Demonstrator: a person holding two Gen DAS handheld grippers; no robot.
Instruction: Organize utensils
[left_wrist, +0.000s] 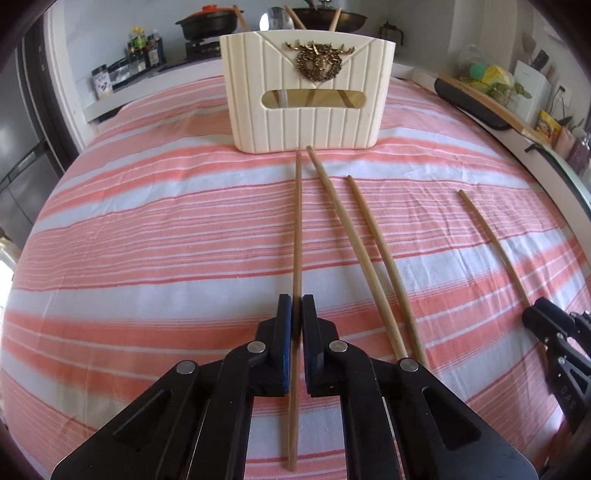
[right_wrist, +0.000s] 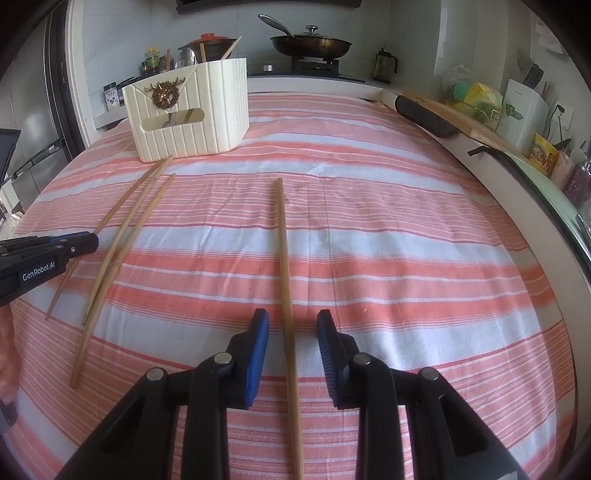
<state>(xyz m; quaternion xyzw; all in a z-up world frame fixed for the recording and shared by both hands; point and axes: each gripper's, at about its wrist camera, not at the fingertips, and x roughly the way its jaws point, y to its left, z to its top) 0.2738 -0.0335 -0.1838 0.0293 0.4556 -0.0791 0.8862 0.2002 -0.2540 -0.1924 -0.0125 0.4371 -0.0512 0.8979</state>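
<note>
The left gripper (left_wrist: 297, 314) has its fingers pinched on a chopstick (left_wrist: 297, 229) pointing straight at the holder (left_wrist: 308, 107), while the right gripper (right_wrist: 292, 332) straddles the rightmost chopstick (right_wrist: 283, 251) lengthwise, fingers wide apart, nothing gripped.

Four wooden chopsticks (left_wrist: 298, 221) before holder (left_wrist: 308, 92)

A home kitchen: at the top of the frame a lidded frying pan (right_wrist: 310, 44) sits on a gas hob (right_wrist: 314, 65), sauce bottles (right_wrist: 152, 61) upper left, knife block (right_wrist: 524, 107) upper right.
</note>
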